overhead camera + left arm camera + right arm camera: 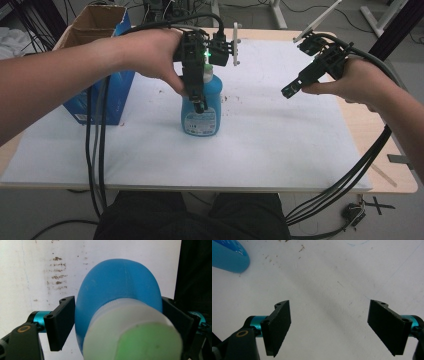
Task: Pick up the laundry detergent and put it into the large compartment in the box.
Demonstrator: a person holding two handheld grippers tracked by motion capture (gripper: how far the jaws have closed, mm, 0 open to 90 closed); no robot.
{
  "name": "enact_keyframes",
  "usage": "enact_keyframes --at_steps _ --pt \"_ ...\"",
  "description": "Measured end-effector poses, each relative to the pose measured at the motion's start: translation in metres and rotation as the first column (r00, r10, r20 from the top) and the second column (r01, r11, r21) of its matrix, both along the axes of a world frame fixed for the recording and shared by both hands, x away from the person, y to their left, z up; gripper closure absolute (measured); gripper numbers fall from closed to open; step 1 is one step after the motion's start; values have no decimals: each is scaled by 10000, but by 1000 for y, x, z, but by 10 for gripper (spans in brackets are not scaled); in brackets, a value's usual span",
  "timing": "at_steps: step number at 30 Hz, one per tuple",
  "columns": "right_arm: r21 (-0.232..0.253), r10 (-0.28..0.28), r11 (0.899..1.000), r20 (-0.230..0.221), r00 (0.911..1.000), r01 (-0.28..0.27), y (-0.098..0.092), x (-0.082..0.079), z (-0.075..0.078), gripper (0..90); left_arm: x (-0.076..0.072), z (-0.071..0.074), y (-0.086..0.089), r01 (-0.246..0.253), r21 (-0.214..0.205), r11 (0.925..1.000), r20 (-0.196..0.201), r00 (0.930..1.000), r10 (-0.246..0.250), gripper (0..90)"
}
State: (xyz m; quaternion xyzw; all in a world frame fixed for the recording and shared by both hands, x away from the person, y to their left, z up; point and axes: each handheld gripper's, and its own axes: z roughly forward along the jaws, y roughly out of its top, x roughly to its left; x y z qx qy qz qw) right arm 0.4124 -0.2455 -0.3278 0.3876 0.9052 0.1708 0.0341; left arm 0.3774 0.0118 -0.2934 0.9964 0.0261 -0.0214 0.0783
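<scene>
A blue plastic bottle (201,119) with a white cap and a label stands upright in the middle of the white mat (280,150). My left gripper (199,104) reaches down over it from above. In the left gripper view the blue bottle (117,282) sits between the jaws with both pads against its sides, and the white cap (132,335) is nearest the camera. So my left gripper (117,300) is shut on the bottle. My right gripper (289,91) hovers above the mat to the right of the bottle. My right gripper (330,303) is wide open with bare mat between its pads, and a part of the bottle (228,258) lies at the upper left.
An open cardboard box (102,95) with blue sides stands at the table's left rear. Brown specks (227,98) dot the mat just right of the bottle. A white upright bracket (235,44) stands at the back. Black cables (95,150) hang over the front edge.
</scene>
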Motion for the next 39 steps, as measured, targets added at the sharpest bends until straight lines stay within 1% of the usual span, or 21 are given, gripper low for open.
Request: enact_keyframes --at_steps 5,7,10,12,17,19,35,39 --pt "5 -28 10000 -11 10000 28 0 0 -1 183 0 0 0 -51 51 10000 -67 10000 52 186" --pt "3 17 10000 -25 10000 -17 0 0 -1 183 0 0 0 -116 7 9999 -87 9999 116 189" --pt "1 33 10000 -21 10000 -33 1 0 -1 183 0 0 -1 -88 16 10000 -120 9999 88 190" --pt "-12 30 10000 -35 10000 -31 1 0 -1 183 0 0 0 -42 45 10000 -176 9998 42 209" --pt "-12 20 10000 -14 10000 -20 1 0 -1 183 0 0 0 -69 17 10000 -184 9998 70 209" --pt "-18 11 10000 -25 10000 -11 1 0 -1 183 0 0 0 -78 14 10000 -225 9997 78 223" --pt "13 19 10000 10 10000 -19 -1 -1 0 183 -1 1 0 -41 71 10000 -245 9997 42 255" --pt "16 -7 10000 10 10000 7 -1 -1 0 183 -2 1 0 -29 51 10000 -166 9999 30 257"
